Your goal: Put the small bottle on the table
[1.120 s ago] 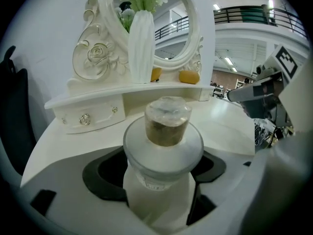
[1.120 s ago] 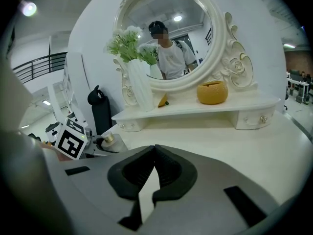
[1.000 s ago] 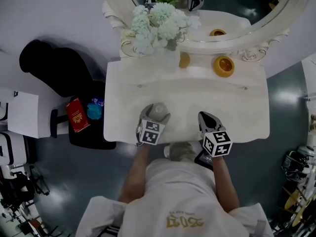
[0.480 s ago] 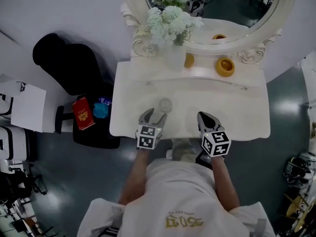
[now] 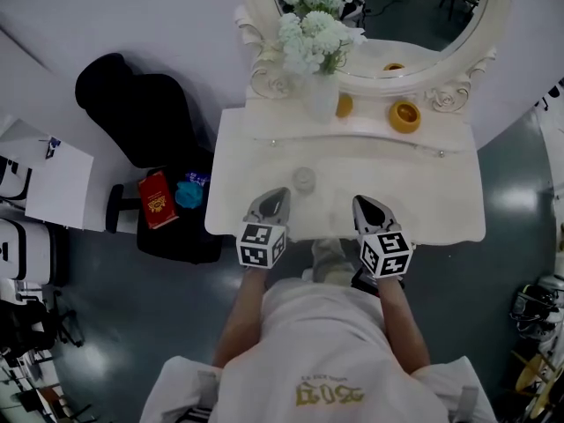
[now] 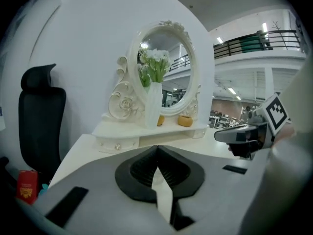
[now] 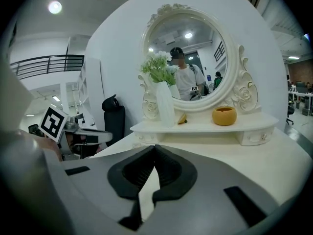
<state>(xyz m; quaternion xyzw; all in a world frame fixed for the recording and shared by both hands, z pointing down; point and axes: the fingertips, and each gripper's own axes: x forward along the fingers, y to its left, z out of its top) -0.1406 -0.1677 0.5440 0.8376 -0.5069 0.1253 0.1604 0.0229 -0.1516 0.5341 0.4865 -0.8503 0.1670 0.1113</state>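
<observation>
The left tool (image 5: pixel 275 197) had drawn back to the near edge of the surface (image 5: pixel 441 192), and its jaws were clenched together with nothing between them. The small bottle (image 5: pixel 304 180) stood alone on the surface, just ahead of that tool and apart from it, so the placing looked finished. One second earlier the bottle was between the wide jaws of this tool; the right tool (image 5: pixel 363 206) was clenched and empty near the front edge, as before.

The right hand-held gripper (image 7: pixel 154 148), jaws together, points toward the white vase (image 7: pixel 165 104) and orange bowl (image 7: pixel 224 115).
</observation>
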